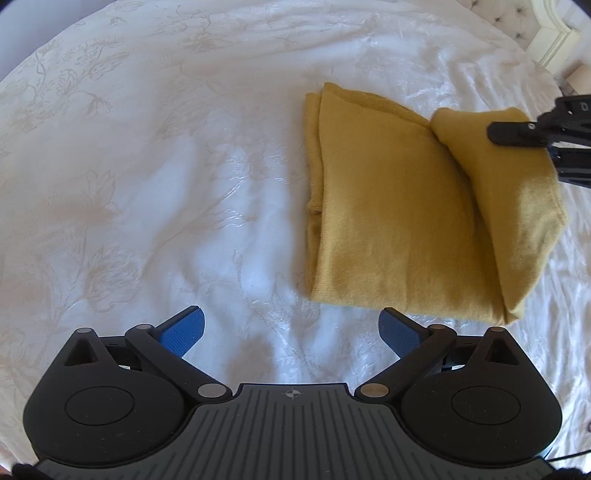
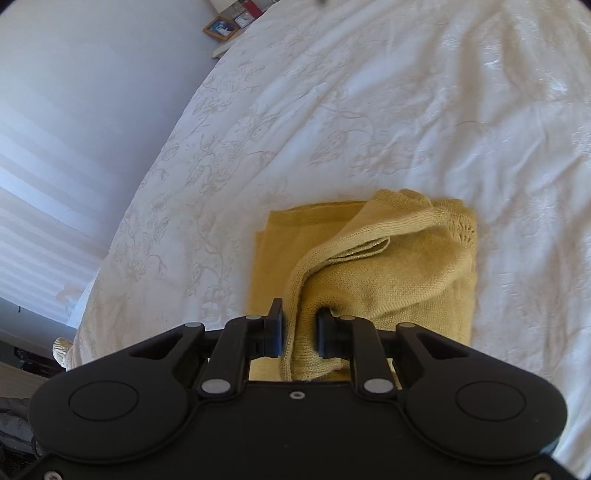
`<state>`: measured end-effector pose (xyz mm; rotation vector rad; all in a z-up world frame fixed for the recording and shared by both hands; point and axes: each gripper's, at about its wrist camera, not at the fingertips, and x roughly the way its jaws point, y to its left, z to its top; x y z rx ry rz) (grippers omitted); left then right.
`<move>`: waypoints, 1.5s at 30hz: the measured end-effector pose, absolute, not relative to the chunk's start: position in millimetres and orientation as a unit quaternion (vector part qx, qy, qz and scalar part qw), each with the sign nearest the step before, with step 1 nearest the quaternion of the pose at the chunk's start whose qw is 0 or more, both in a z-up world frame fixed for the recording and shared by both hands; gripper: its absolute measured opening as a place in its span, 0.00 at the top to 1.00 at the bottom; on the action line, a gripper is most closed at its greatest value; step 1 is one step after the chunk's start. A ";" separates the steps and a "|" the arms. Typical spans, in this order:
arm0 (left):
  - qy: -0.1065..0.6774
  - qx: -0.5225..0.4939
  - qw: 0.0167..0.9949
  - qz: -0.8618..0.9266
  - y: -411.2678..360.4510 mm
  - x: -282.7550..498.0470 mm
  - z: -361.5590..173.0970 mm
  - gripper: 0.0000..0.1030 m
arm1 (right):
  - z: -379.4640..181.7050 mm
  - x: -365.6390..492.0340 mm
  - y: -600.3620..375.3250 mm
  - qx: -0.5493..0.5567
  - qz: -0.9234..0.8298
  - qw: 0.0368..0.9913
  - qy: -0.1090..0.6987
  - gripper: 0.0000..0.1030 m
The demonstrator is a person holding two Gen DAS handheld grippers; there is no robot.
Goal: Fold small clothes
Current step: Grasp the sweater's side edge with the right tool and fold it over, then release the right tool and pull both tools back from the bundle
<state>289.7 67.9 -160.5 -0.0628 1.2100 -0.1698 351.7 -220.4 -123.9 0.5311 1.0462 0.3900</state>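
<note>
My right gripper (image 2: pixel 299 332) clamps a lifted edge of the mustard-yellow knitted garment (image 1: pixel 388 206) (half folded); my left gripper (image 1: pixel 291 328) hangs agape over the white embroidered bedspread (image 1: pixel 147 166).

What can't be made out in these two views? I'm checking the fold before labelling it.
- Garment type: the yellow knit is folded over itself in both views; its shape stays hidden.
- Right gripper: cut off by the left wrist view's right edge; its own view shows the jaws shut on a raised fold.
- Framed pictures: too small, right wrist view.
- Left gripper: open; absent from the right wrist view.
</note>
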 end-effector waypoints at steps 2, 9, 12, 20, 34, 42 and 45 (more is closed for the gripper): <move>0.569 -0.027 0.818 -0.080 75.6 286.4 -161.4 0.01 | -130.4 359.1 -195.8 0.238 0.190 0.811 0.499 0.74; 0.575 -0.030 0.815 -0.071 101.3 276.0 -164.1 0.01 | -150.9 371.5 -137.0 0.194 0.170 0.809 0.528 0.72; 0.578 -0.035 0.812 -0.070 106.6 274.0 -165.9 0.01 | -160.9 376.1 -125.4 0.195 0.176 0.801 0.539 0.61; 0.571 -0.025 0.815 -0.092 103.7 277.2 -158.3 0.01 | -134.0 357.1 -135.4 0.243 0.228 0.816 0.473 0.59; 0.500 0.025 0.853 -0.147 35.3 368.3 -133.3 0.01 | -151.2 299.5 -218.3 0.228 0.077 0.843 0.482 0.29; 0.502 0.053 0.851 -0.146 6.5 429.9 -164.3 0.01 | -154.2 312.4 -218.6 0.196 0.095 0.858 0.465 0.23; 0.528 0.056 0.837 -0.134 3.8 455.2 -187.2 0.01 | -154.5 327.2 -209.6 0.174 0.116 0.862 0.462 0.23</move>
